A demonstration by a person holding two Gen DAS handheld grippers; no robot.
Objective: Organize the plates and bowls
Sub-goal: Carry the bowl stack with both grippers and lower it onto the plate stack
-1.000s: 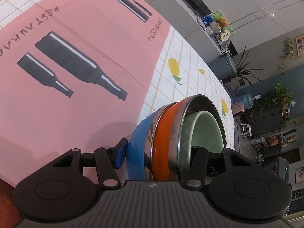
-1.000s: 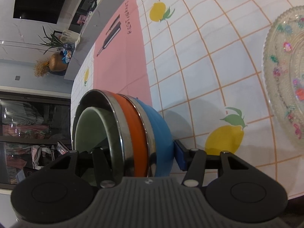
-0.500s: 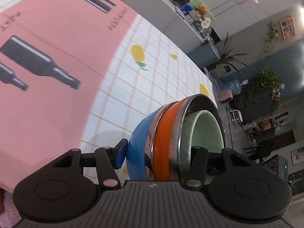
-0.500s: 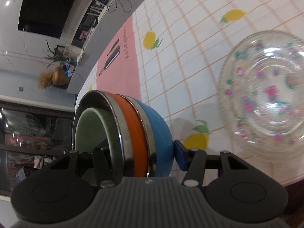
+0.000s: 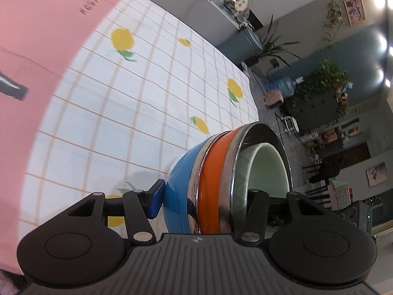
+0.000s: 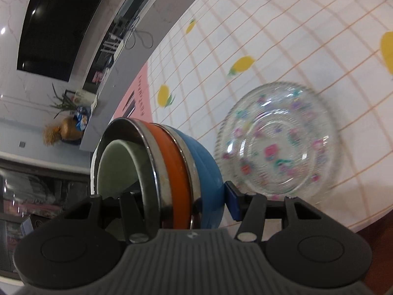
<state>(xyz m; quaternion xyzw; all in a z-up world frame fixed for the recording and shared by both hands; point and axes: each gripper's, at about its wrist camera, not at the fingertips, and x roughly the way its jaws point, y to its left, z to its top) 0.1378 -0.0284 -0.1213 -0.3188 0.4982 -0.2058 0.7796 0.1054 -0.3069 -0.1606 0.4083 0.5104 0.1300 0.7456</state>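
A nested stack of bowls, blue outside (image 5: 180, 184), orange with steel rims in the middle (image 5: 210, 172) and pale green inside (image 5: 266, 169), is held in the air between both grippers. My left gripper (image 5: 206, 196) is shut on one side of its rim. My right gripper (image 6: 176, 196) is shut on the opposite side of the same stack (image 6: 203, 162). A clear glass plate with coloured flower marks (image 6: 277, 145) lies on the tablecloth just right of the stack in the right wrist view.
The table carries a white checked cloth with lemons (image 5: 137, 93) and a pink placemat with bottle prints (image 5: 44, 32). The table's edge (image 6: 363, 223) runs close below the glass plate. Room furniture and plants (image 5: 321, 83) stand beyond the table.
Both grippers have carried the bowl stack away from the pink placemat toward the glass plate, which has come fully into the right wrist view. The grip on the stack is unchanged.
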